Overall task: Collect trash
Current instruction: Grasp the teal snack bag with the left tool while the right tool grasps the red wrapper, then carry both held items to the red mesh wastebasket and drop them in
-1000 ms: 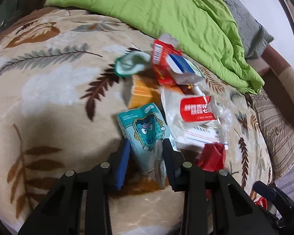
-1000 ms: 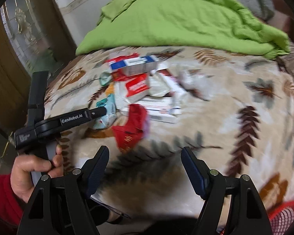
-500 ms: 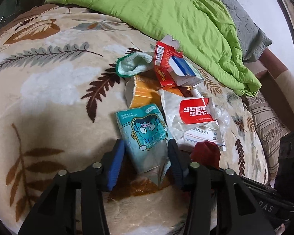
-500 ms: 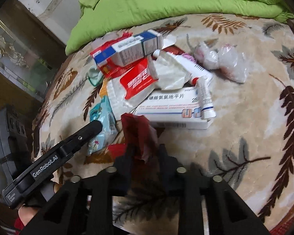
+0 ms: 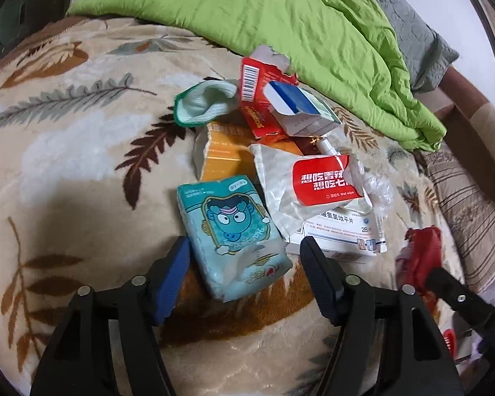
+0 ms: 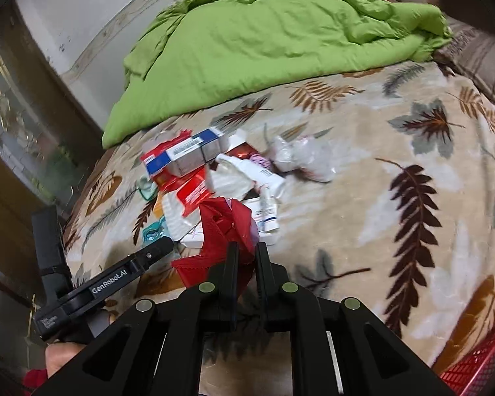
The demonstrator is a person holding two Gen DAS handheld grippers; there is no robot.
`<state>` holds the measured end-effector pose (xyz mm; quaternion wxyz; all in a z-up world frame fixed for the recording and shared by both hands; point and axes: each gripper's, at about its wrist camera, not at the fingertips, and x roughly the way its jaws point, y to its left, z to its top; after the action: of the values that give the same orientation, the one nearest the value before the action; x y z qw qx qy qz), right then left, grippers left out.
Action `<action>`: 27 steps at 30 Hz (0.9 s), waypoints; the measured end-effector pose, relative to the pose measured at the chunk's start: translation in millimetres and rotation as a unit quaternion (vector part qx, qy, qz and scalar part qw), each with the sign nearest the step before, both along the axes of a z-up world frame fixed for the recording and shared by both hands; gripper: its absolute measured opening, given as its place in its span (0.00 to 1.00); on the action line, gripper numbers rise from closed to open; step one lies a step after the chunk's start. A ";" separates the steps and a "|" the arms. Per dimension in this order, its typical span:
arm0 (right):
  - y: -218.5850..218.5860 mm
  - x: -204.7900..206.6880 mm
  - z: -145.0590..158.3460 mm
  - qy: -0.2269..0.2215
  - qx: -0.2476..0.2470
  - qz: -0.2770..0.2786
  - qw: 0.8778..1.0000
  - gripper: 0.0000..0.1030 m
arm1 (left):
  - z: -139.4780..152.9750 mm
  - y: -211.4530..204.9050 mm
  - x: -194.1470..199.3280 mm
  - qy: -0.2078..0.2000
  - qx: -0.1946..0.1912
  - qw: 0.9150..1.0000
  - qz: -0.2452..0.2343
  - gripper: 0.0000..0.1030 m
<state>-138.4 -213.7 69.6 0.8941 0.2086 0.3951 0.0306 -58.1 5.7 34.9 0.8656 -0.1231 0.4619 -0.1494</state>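
A heap of trash lies on the leaf-patterned blanket (image 5: 66, 171). My left gripper (image 5: 244, 250) is open, its jaws on either side of a teal cartoon tissue pack (image 5: 234, 234). Behind it lie a white and red wet wipe packet (image 5: 313, 181), a white medicine box (image 5: 343, 234), an orange box (image 5: 221, 161), a red carton (image 5: 257, 99) and a blue and white box (image 5: 300, 105). My right gripper (image 6: 246, 254) is shut on a red wrapper (image 6: 227, 227), lifted off the blanket; the wrapper also shows in the left wrist view (image 5: 422, 257).
A green quilt (image 6: 264, 39) covers the far side of the bed. A crumpled clear plastic bag (image 6: 303, 155) and a white tube (image 6: 257, 171) lie by the heap. A red mesh basket (image 6: 478, 366) sits at the lower right. A green-edged cloth (image 5: 204, 105) lies left of the heap.
My right gripper closed on the red wrapper and lifted it back from the heap. My left gripper opened wider around the teal pack, which stays on the blanket.
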 end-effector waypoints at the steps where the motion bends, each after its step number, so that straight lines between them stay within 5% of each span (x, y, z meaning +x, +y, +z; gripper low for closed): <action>1: -1.6 -0.2 -0.1 0.000 0.003 -0.001 1.000 0.10 | -1.3 -3.5 0.2 -0.003 0.014 1.000 -0.001 0.65; 5: 1.3 -1.6 0.5 -0.007 -0.004 0.005 1.000 0.10 | -3.1 -10.4 -1.8 -0.018 0.065 0.998 -0.002 0.50; 9: 8.1 -6.8 2.7 -0.021 -0.023 0.015 0.999 0.10 | -0.2 -2.1 -5.6 -0.030 0.056 0.998 0.000 0.36; 15: 12.9 -11.6 4.9 -0.036 -0.033 0.019 0.999 0.10 | 11.1 8.7 -19.7 -0.059 0.051 0.997 0.006 0.32; 21: 12.8 -13.0 5.9 -0.041 -0.030 0.017 0.999 0.10 | 36.6 6.6 -43.2 -0.128 0.035 0.991 -0.011 0.32; 27: 13.3 -13.6 6.4 -0.044 -0.029 0.017 0.998 0.10 | 36.0 -4.0 -44.0 -0.125 0.024 0.991 -0.035 0.32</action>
<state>-152.0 -200.4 76.1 0.9155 0.1742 0.3600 0.0432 -102.1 1.6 70.9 0.9133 -0.0665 0.3577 -0.1832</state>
